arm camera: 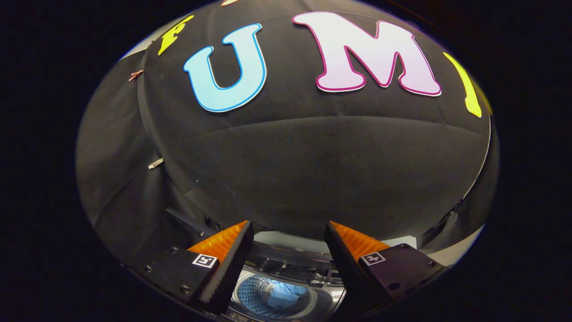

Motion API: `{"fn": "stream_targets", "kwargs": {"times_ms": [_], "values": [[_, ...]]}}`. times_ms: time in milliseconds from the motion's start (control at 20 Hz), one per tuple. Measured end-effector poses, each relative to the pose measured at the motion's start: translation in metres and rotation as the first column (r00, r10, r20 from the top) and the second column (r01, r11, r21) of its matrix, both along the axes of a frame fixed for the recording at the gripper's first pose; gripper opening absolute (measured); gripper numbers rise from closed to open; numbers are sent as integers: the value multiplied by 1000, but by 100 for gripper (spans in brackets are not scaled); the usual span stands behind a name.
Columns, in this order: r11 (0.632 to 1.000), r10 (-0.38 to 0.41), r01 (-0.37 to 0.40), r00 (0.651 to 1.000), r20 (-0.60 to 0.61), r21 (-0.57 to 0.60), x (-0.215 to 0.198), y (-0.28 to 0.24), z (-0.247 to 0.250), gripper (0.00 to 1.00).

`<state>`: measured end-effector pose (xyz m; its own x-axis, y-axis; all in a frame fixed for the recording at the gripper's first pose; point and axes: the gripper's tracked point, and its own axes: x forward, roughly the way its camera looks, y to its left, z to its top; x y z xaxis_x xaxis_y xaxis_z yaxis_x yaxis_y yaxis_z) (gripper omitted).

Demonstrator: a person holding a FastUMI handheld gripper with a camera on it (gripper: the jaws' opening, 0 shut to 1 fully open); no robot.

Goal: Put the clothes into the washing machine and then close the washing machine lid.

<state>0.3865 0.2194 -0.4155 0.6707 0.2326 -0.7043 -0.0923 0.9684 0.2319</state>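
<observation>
The gripper (288, 243) is held with its fingers spread wide and empty, low in the frame. Between them, at the bottom centre, the washing machine (286, 268) is seen open, blue clothes (286, 295) lying in its drum. The lid is best reached next and pressed down evenly.

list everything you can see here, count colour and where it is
washing machine: one, grey and silver top, below and between the fingers, lid not down over the drum
drum: one, silver perforated metal, open in the machine's top, seen between the fingers
clothes: one bundle, light blue, lying inside the drum
booth wall: one, black cloth, beyond the fingers and behind the machine
clips: two, metal, on the cloth's seam, off to the side of the fingers
gripper: one, fingers apart with nothing between them, above the drum
</observation>
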Motion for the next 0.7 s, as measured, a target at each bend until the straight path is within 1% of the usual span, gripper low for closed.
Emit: {"fn": "stream_targets", "kwargs": {"times_ms": [200, 450, 700], "values": [[999, 6, -4, 999, 32, -45, 0, -2, 4, 100], [999, -18, 21, 998, 53, -49, -3, -2, 5, 100], [998, -14, 17, 998, 59, -53, -10, -2, 6, 100]]}}
